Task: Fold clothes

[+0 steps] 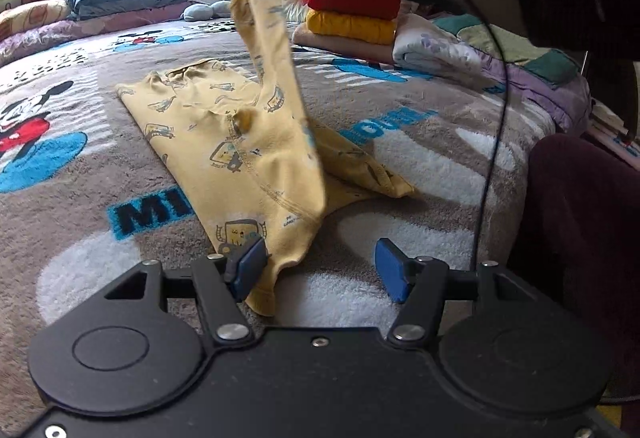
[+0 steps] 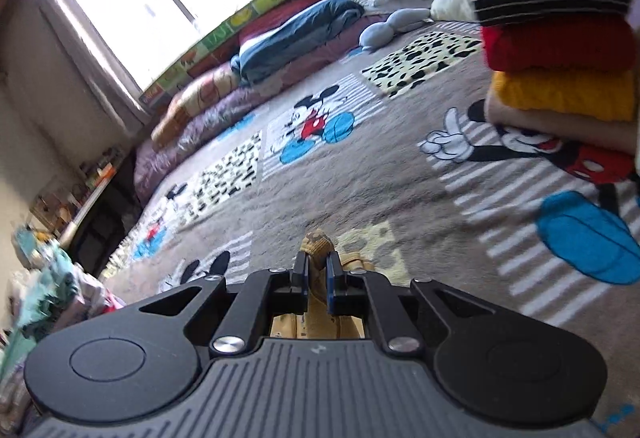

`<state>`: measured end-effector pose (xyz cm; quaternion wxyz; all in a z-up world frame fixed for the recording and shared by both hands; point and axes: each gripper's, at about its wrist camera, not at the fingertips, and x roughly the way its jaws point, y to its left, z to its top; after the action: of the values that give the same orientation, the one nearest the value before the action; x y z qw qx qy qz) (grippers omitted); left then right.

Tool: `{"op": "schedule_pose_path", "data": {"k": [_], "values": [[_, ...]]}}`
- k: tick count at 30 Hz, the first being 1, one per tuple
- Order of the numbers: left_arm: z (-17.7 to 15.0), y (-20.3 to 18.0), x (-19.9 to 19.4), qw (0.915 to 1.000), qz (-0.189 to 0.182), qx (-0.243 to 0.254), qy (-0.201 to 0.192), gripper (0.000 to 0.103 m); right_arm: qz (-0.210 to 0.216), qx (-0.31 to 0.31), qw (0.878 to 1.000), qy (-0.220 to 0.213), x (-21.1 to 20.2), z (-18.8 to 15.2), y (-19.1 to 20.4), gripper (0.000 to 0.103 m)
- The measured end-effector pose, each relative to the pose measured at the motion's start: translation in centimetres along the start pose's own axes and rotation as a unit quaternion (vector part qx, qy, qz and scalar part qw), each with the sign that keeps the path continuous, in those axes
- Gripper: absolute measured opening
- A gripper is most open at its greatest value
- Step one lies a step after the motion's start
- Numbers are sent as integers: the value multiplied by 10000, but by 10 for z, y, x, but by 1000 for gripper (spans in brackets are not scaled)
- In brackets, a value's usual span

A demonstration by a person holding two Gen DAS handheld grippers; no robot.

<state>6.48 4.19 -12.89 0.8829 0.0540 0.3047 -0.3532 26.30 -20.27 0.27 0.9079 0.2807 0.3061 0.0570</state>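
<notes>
Blanket (image 1: 400, 166): grey fleece with cartoon-mouse print, covers the bed, fills most of both views. Everything below sits on it.

Stack of folded clothes (image 1: 352, 14): far side of the blanket, right of centre in my left view; striped piece on top, then red, then mustard, then a pale one at the bottom. Well apart from both my grippers' fingers.

Yellow shirt (image 1: 224, 142): small printed garment, body lying mostly flat on the blanket straight ahead of my left gripper. One long strip of it (sleeve or side, cannot tell which) is pulled up off the blanket toward the top of the left view, where it ends at my right gripper (image 2: 317, 270).

Right gripper: fingers together, clamped on a bunched bit of that yellow fabric. Cloth pokes out past the tips and also shows behind the pads, down between the finger arms. It is up in the air above the blanket.

Left gripper (image 1: 320, 270): fingers apart, nothing pinched. Near hem of the shirt lies just under and beside my left pad (image 1: 248, 270) (touching or only overlapping it, can't tell). Right pad is over bare white fleece, clear of the cloth.
</notes>
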Motion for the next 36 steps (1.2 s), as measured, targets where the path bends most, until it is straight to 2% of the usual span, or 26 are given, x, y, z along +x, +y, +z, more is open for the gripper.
{"op": "schedule_pose_path", "data": {"k": [3, 11, 28, 29, 30, 34, 36], "values": [[0, 4, -1, 9999, -79, -141, 0, 60, -93, -264, 9995, 112, 21, 0, 21, 10], [-1, 25, -4, 9948, -492, -886, -97, 60, -453, -913, 9942, 330, 74, -11, 57, 10], [2, 25, 2, 9950, -717, -691, -71, 68, -857, -1917, 9736, 892, 156, -41, 87, 10], [2, 25, 2, 9948, -740, -698, -68, 69, -787, -1931, 9736, 926, 159, -42, 89, 11], [3, 27, 2, 9943, -767, -736, -66, 69, -718, -1944, 9736, 955, 162, -42, 91, 17], [3, 32, 2, 9925, -853, -875, -63, 69, -387, -1873, 9794, 652, 148, -31, 88, 25], [3, 32, 2, 9922, -859, -899, -62, 69, -309, -1799, 9818, 519, 138, -24, 78, 33]]}}
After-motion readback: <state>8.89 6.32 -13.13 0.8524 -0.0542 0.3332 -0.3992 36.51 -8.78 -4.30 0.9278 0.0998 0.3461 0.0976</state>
